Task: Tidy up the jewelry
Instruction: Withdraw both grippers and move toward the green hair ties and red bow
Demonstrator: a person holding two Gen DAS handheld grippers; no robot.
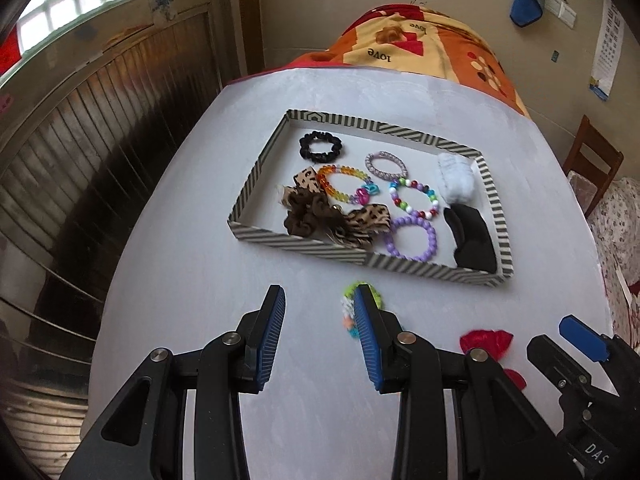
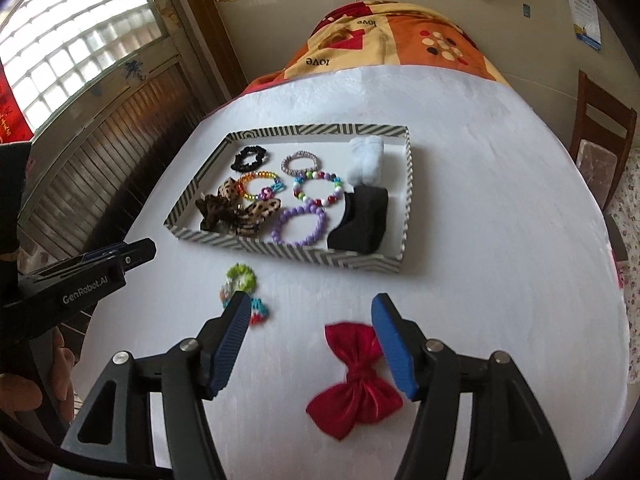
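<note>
So the tray (image 2: 405,216) sits mid-table (image 2: 500,240), bracelets and scrunchies inside it. In front of it, outside, lie a beaded bracelet (image 2: 242,280) on the left and a bow (image 2: 356,384) to its right.

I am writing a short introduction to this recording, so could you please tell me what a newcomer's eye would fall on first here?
First, the striped tray in the middle of the white table, crowded with bead bracelets and hair ties. Next, the red bow lying on the table nearer the camera, under the open right gripper. Left of it lies a small multicoloured bracelet, outside the tray.
</note>
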